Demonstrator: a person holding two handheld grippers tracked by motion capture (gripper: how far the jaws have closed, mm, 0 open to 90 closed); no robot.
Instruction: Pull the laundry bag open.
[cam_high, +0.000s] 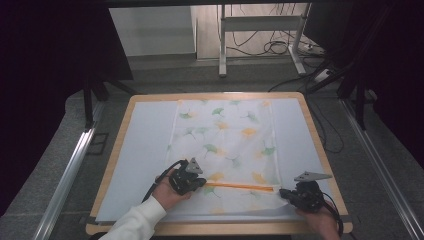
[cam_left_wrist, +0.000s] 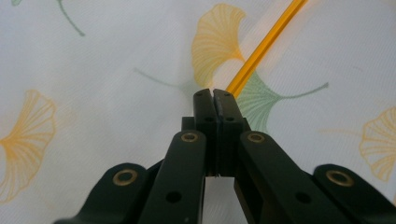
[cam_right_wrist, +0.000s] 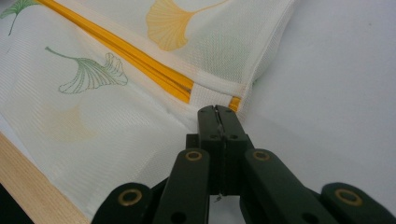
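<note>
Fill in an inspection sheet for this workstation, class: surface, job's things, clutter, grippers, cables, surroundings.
Surface: wooden table under a pale sheet.
Job's things: white mesh bag with a ginkgo-leaf print lies flat; its orange zipper runs between the two grippers.
Clutter: nothing seen.
Grippers: left gripper shut at the zipper's left end; right gripper shut at the bag's right corner.
Cables: one trails from each gripper; more lie on the floor behind.
Surroundings: metal stand, dark curtains.

mesh bag (cam_high: 225, 145) on mat (cam_high: 140, 150) on table (cam_high: 120, 150), zipper (cam_high: 240, 186) along bag's near edge
</note>
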